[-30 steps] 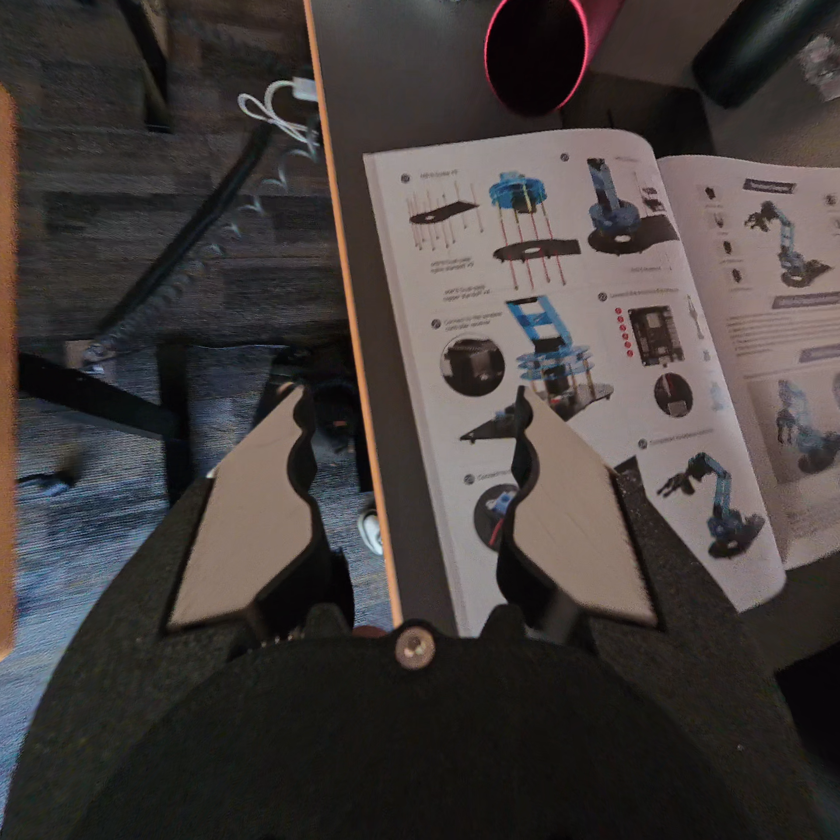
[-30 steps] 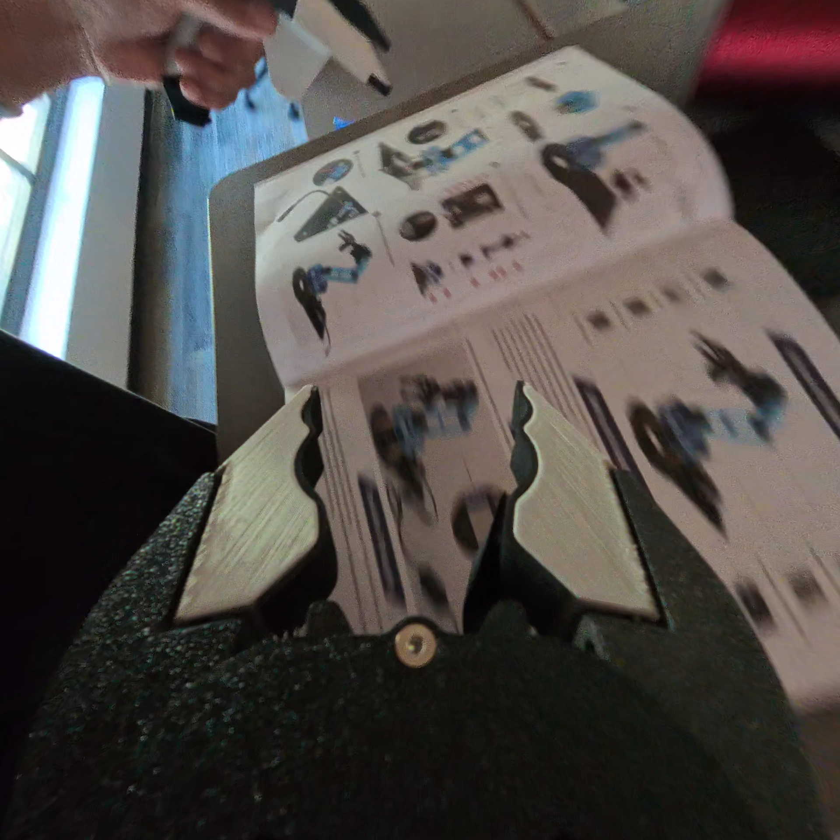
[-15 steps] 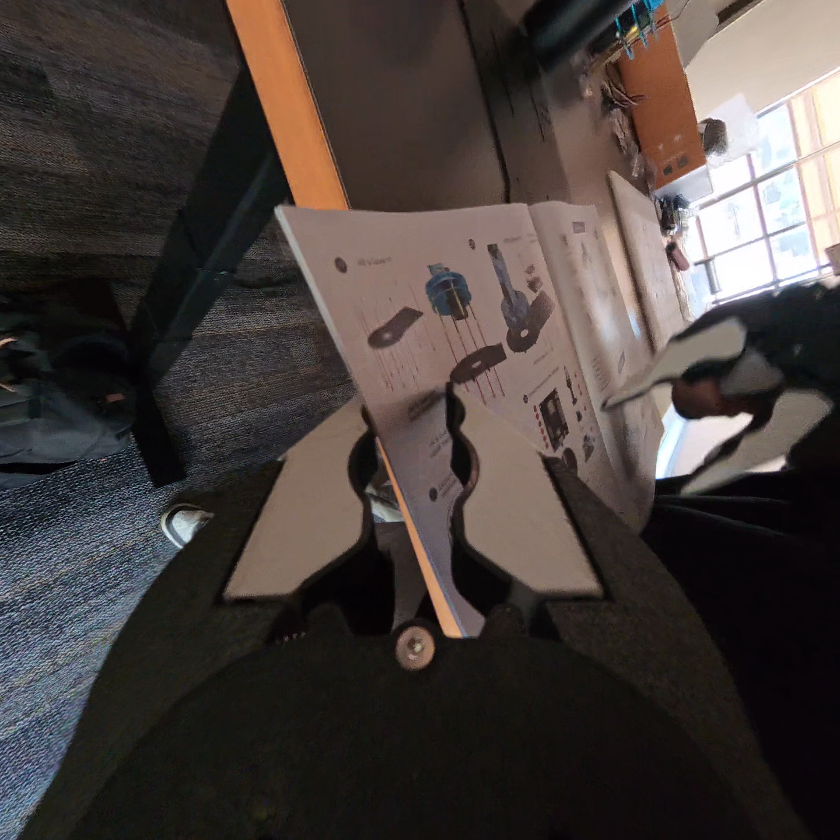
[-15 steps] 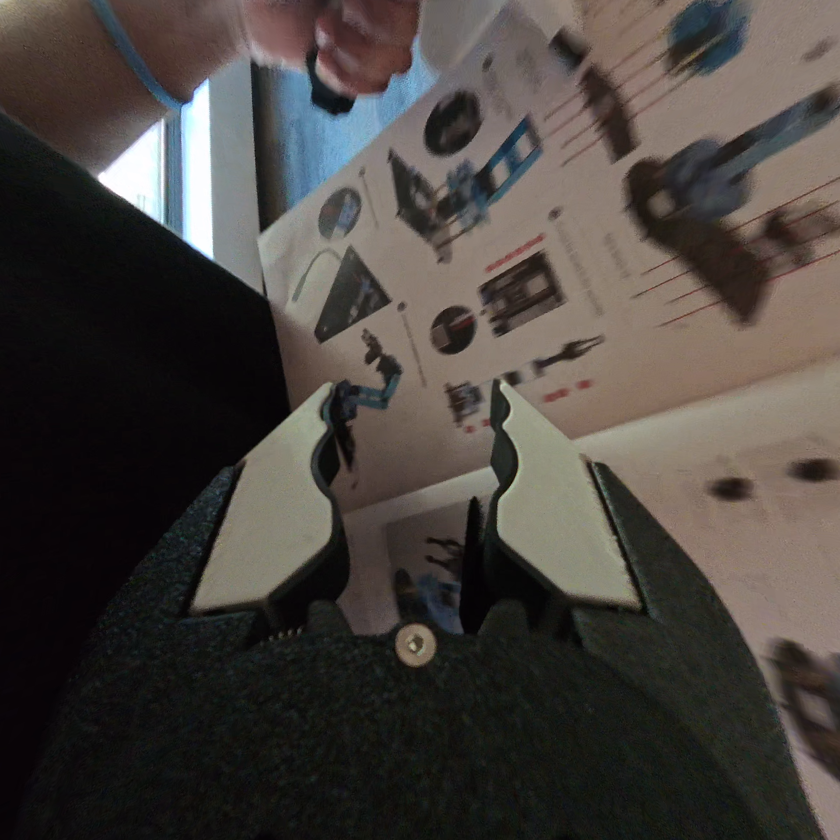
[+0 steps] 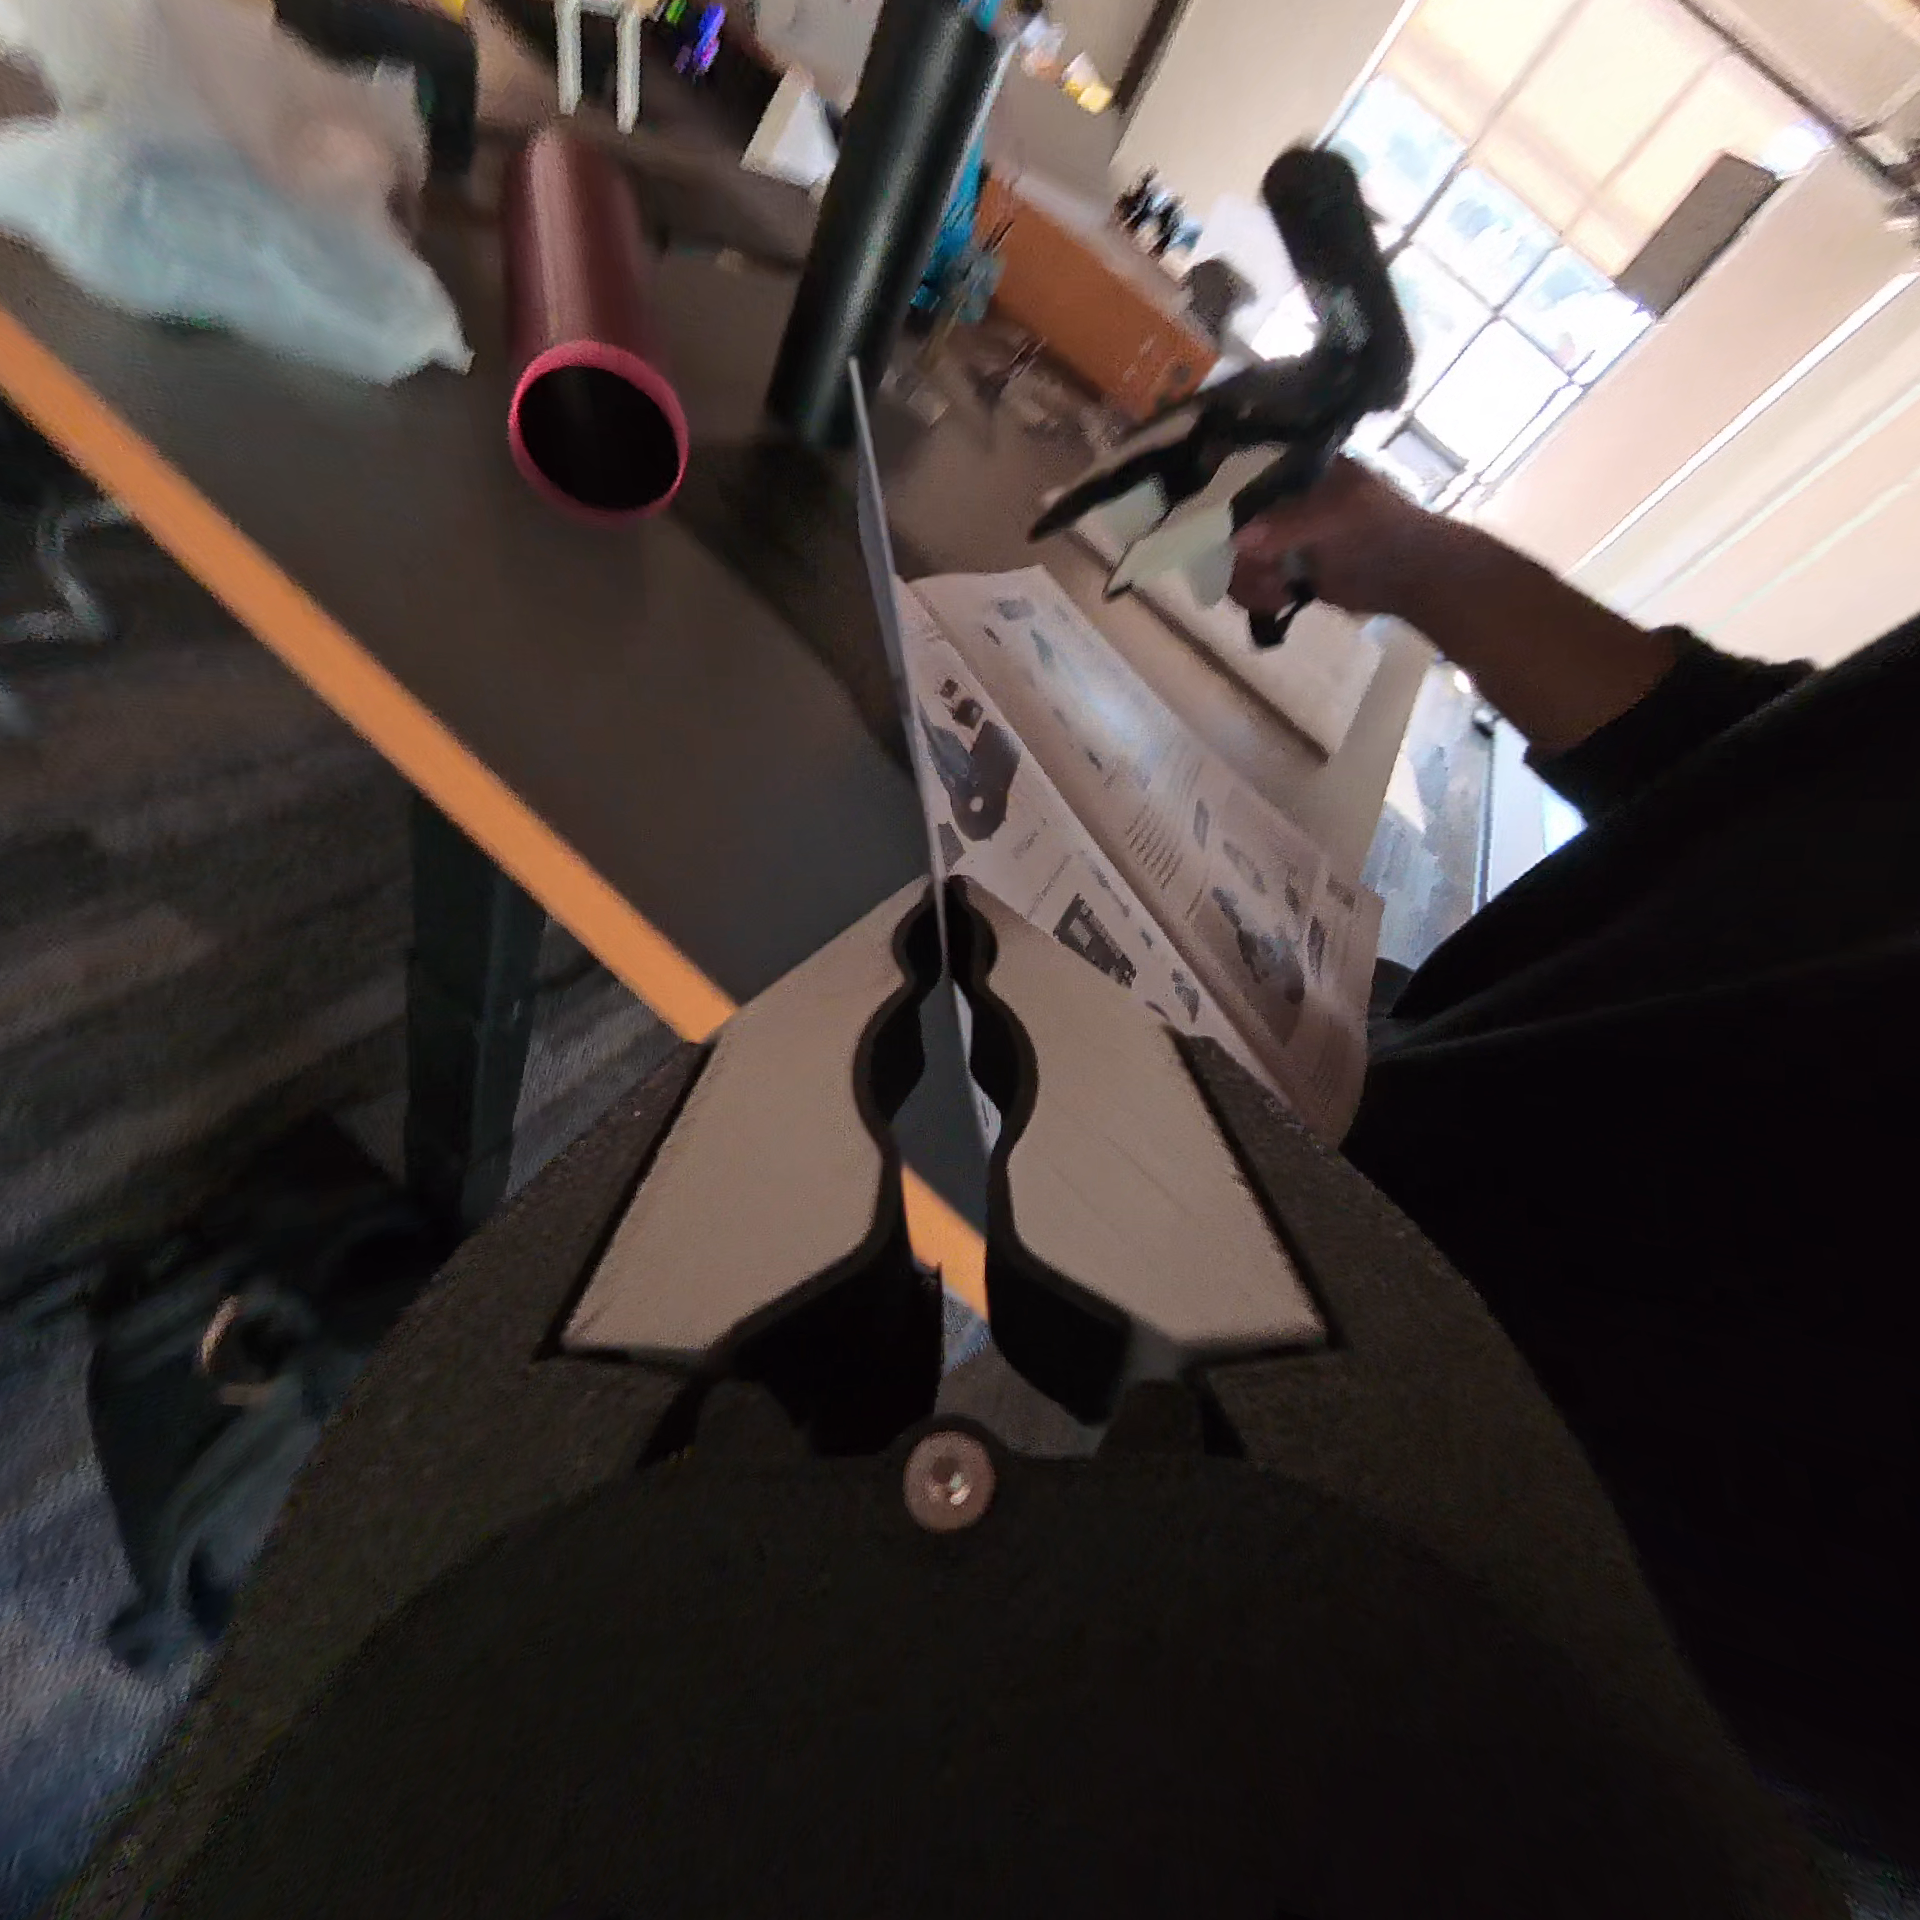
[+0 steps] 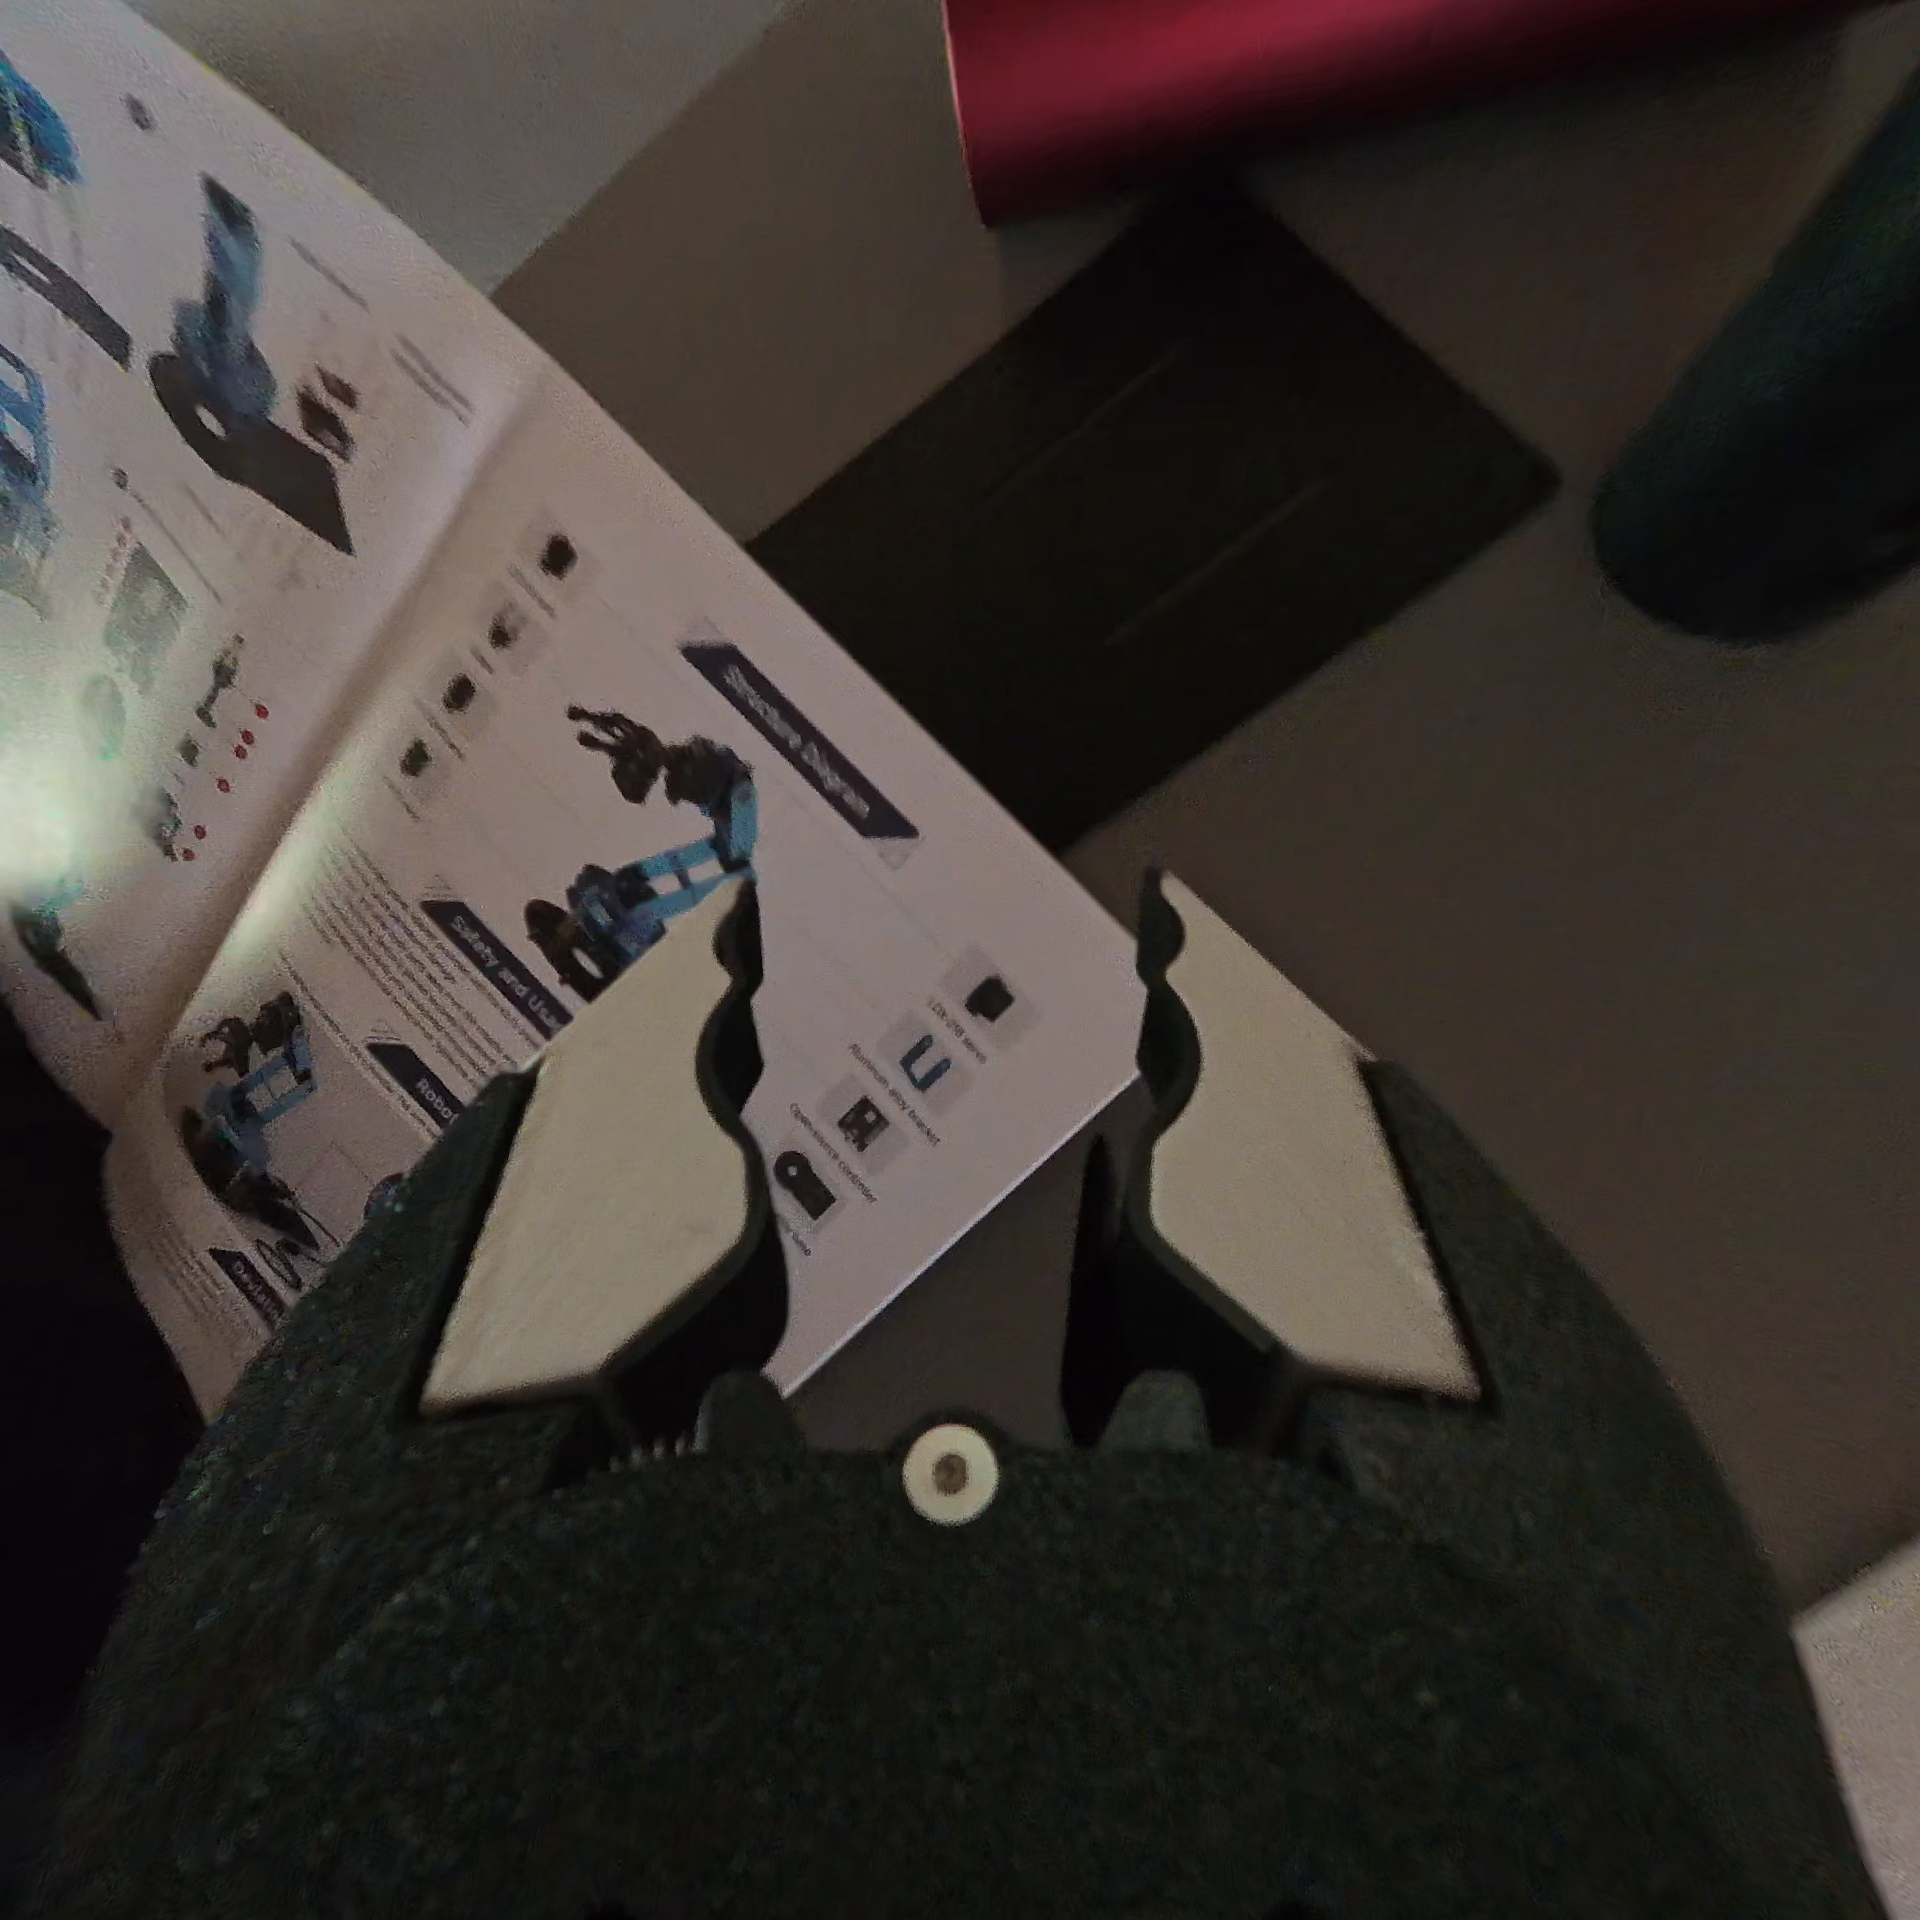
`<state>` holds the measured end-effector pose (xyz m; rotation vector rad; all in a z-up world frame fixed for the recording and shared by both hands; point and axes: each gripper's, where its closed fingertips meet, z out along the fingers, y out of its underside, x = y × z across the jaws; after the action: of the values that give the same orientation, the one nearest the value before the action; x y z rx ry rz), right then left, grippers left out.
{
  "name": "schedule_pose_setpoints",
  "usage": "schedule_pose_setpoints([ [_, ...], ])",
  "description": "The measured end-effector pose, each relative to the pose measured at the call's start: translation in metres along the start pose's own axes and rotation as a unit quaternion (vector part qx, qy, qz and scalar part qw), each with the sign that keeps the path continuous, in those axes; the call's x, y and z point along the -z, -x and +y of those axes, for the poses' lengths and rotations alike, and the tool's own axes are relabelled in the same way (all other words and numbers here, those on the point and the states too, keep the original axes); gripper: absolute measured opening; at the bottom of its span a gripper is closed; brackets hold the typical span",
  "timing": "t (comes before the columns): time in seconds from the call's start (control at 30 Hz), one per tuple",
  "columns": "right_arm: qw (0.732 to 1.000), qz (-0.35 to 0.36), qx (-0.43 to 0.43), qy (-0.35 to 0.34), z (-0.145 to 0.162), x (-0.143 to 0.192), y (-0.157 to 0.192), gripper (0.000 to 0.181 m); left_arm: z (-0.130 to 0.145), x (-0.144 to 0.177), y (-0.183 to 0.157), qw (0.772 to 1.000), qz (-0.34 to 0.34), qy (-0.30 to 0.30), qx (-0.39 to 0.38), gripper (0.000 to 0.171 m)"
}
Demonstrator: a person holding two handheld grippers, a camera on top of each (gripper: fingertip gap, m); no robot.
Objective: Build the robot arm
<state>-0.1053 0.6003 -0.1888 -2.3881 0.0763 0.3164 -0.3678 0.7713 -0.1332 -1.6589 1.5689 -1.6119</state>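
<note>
While one page (image 5: 883,582) seems pinched, one booklet (image 6: 644,665) lies open.

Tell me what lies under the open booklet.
The booklet rests on the grey table, one corner over a black pad. The left gripper lifts one page; whatever the pages cover is hidden.

Maroon tube (image 5: 582,343), orange-edged grey table (image 5: 343,665)
</note>
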Motion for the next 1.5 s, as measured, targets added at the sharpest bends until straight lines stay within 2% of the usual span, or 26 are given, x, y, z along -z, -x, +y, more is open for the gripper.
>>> schedule_pose_setpoints([
  [0.1, 0.996, -0.021, -0.064, -0.06, 0.01, 0.014, 0.003, 0.077, -0.029, -0.006, -0.015, 0.997, 0.041, -0.031, -0.063, 0.0],
  [0.13, 0.993, -0.028, -0.083, -0.083, 0.011, 0.02, 0.003, 0.083, -0.04, -0.007, -0.021, 0.994, 0.053, -0.04, -0.087, 0.0],
  [0.17, 0.989, -0.032, -0.101, -0.107, 0.012, 0.025, 0.0, 0.091, -0.051, -0.008, -0.028, 0.991, 0.065, -0.05, -0.11, 0.0],
  [0.23, 0.975, -0.052, -0.16, -0.145, 0.019, 0.032, -0.007, 0.118, -0.069, -0.008, -0.038, 0.984, 0.084, -0.066, -0.144, 0.0],
  [0.27, 0.96, -0.115, -0.194, -0.167, 0.019, 0.037, 0.004, 0.111, -0.076, -0.009, -0.04, 0.982, 0.09, -0.07, -0.151, 0.0],
  [0.33, 0.913, -0.275, -0.213, -0.214, 0.01, 0.061, 0.041, 0.057, -0.088, -0.012, -0.04, 0.983, 0.109, -0.076, -0.129, 0.0],
  [0.37, 0.894, -0.32, -0.209, -0.234, 0.007, 0.073, 0.053, 0.027, -0.094, -0.014, -0.038, 0.984, 0.118, -0.079, -0.108, 0.0],
  [0.4, 0.888, -0.335, -0.193, -0.247, 0.006, 0.082, 0.061, 0.0, -0.1, -0.018, -0.035, 0.986, 0.121, -0.077, -0.083, 0.0],
  [0.5, 0.902, -0.292, -0.164, -0.273, -0.006, 0.104, 0.058, 0.0, -0.114, -0.032, -0.021, 0.992, 0.109, -0.064, -0.008, 0.0],
  [0.6, 0.913, -0.243, -0.146, -0.292, -0.035, 0.137, 0.042, 0.0, -0.126, -0.047, -0.016, 0.99, 0.128, -0.043, 0.049, 0.0],
  [0.73, 0.954, -0.149, -0.108, -0.235, -0.053, 0.147, 0.01, 0.0, -0.126, -0.07, -0.006, 0.991, 0.125, 0.002, 0.036, 0.0],
  [0.87, 0.96, -0.139, -0.09, -0.226, -0.065, 0.147, -0.005, 0.0, -0.12, -0.078, 0.002, 0.991, 0.128, 0.008, 0.044, 0.0],
  [0.97, 0.961, -0.134, -0.047, -0.238, -0.082, 0.142, 0.006, 0.005, -0.126, -0.058, 0.011, 0.994, 0.105, -0.015, 0.014, 0.0],
  [1.03, 0.971, -0.073, -0.001, -0.228, -0.084, 0.138, 0.009, 0.041, -0.137, -0.022, 0.005, 0.992, 0.117, -0.044, -0.013, 0.0],
  [1.1, 0.979, -0.025, 0.031, -0.198, -0.068, 0.125, 0.011, 0.068, -0.143, 0.014, -0.007, 0.988, 0.132, -0.051, -0.058, 0.0],
  [1.13, 0.984, -0.007, 0.037, -0.173, -0.053, 0.112, 0.011, 0.072, -0.143, 0.028, -0.009, 0.988, 0.125, -0.042, -0.081, 0.0],
  [1.2, 0.995, -0.002, 0.042, -0.088, -0.01, 0.066, 0.025, 0.097, -0.151, 0.05, -0.013, 0.988, 0.107, -0.029, -0.105, 0.0],
  [1.27, 0.998, -0.001, 0.051, -0.021, 0.031, 0.02, 0.049, 0.096, -0.168, 0.067, -0.023, 0.989, 0.1, -0.031, -0.101, 0.0],
  [1.33, 0.998, 0.003, 0.061, -0.023, 0.047, -0.012, 0.074, 0.092, -0.185, 0.08, -0.035, 0.991, 0.086, -0.026, -0.103, 0.0],
  [1.4, 0.997, 0.005, 0.067, -0.026, 0.051, -0.031, 0.092, 0.088, -0.202, 0.092, -0.05, 0.99, 0.077, -0.022, -0.116, 0.0],
  [1.5, 0.992, 0.016, 0.119, -0.026, 0.035, -0.05, 0.105, 0.082, -0.226, 0.105, -0.07, 0.99, 0.067, -0.01, -0.127, 0.0],
])
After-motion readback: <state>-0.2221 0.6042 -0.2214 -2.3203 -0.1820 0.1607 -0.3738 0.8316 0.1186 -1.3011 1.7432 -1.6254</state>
